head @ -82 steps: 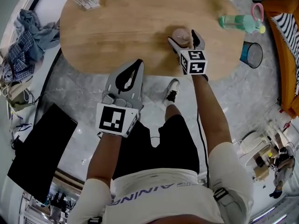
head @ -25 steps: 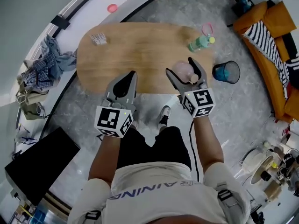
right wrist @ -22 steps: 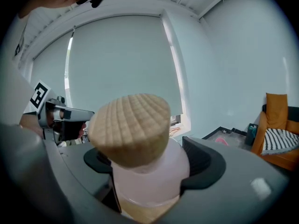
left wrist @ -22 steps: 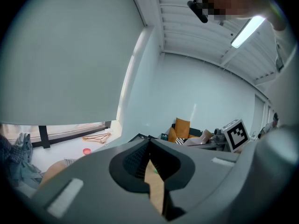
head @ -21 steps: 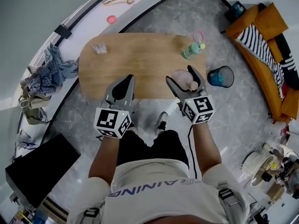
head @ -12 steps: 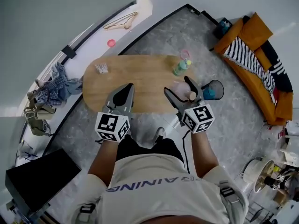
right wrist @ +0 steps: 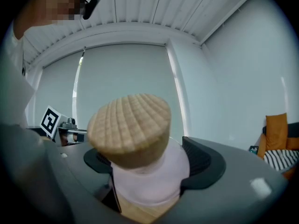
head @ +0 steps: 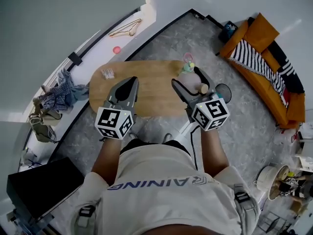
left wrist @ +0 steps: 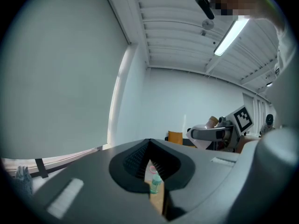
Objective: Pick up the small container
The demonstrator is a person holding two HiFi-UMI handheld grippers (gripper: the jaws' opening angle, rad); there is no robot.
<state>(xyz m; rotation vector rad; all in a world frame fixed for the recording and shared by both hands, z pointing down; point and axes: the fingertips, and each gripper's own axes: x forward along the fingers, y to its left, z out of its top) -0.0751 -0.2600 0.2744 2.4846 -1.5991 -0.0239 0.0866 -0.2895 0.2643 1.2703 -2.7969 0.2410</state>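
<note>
The small container (head: pixel 194 85) is pale pink with a cork lid (right wrist: pixel 128 124) and hangs high above the oval wooden table (head: pixel 146 89). My right gripper (head: pixel 186 76) is shut on it, the pads pressing the pink body (right wrist: pixel 147 174) from both sides. My left gripper (head: pixel 131 80) is held level to its left, shut and with nothing in it. In the left gripper view the jaws (left wrist: pixel 150 158) leave only a thin slit, and the right gripper (left wrist: pixel 212 133) with the container shows off to the right.
A green bottle (head: pixel 187 67) with a pink loop stands at the table's far right end, and a small packet (head: pixel 107 73) lies at its left end. A blue bin (head: pixel 223 89) and an orange sofa (head: pixel 259 53) are to the right. Clothes (head: pixel 56 94) are piled at left.
Both grippers have risen well above the table, the right one carrying the container up with it. The table and floor now look farther away and smaller.
</note>
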